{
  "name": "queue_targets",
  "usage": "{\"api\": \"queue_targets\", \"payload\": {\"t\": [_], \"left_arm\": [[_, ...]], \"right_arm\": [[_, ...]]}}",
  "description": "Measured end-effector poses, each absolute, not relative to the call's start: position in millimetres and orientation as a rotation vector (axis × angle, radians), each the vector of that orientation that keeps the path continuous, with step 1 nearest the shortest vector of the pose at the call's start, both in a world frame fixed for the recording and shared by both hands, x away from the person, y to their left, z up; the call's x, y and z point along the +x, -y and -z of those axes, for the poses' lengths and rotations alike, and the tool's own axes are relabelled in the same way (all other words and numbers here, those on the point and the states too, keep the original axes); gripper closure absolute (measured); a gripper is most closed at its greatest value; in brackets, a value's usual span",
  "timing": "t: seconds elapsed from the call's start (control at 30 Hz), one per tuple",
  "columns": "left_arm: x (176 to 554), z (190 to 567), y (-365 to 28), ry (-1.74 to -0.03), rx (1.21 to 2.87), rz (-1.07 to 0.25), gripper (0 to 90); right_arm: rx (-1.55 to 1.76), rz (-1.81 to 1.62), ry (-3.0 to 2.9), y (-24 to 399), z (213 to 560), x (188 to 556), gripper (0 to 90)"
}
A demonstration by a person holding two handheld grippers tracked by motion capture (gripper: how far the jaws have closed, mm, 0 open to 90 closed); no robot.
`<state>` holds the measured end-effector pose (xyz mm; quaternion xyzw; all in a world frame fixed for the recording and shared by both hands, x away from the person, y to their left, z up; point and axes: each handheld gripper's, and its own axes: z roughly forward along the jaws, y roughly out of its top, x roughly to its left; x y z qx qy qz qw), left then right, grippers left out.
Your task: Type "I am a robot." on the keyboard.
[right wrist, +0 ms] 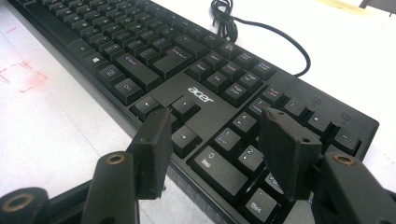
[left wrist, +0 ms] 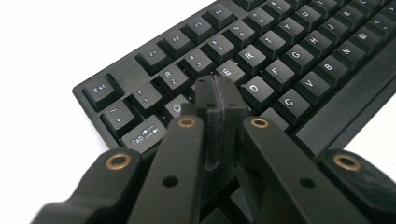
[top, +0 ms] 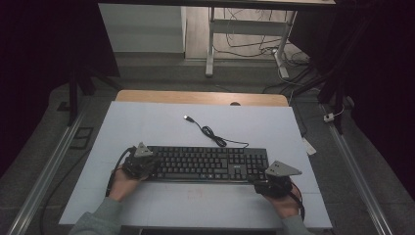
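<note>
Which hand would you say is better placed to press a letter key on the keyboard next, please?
Left, probably. The left tongs are shut into a single tip poised above the W and E keys of the keyboard, apt for poking one key. The right tongs stand open over the number pad, away from the letters.

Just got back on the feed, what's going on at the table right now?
A person works at a black keyboard lying on the white table, a claw in each hand. The left claw has its jaws shut together, with nothing between them, tips over the letter keys near W and E. The right claw is open at the keyboard's other end, its jaws straddling the arrow keys and number pad without gripping. The keyboard's cable lies unplugged behind it.
</note>
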<state>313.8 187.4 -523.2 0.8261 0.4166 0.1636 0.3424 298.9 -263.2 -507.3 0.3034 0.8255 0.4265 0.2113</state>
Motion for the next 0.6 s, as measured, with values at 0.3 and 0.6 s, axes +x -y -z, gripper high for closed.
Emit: {"api": "queue_targets", "payload": {"t": [0.3,0.6], "left_arm": [[314.2,524.1,-188.4,-1.101,2.151,-0.411,88.8],[314.8,525.0,-188.3,-1.098,2.149,-0.409,88.8]], "right_arm": [[0.847,-1.178,-2.295,263.0,507.8,298.9,44.5],[0.843,-1.178,-2.296,262.7,508.1,299.0,44.4]]}}
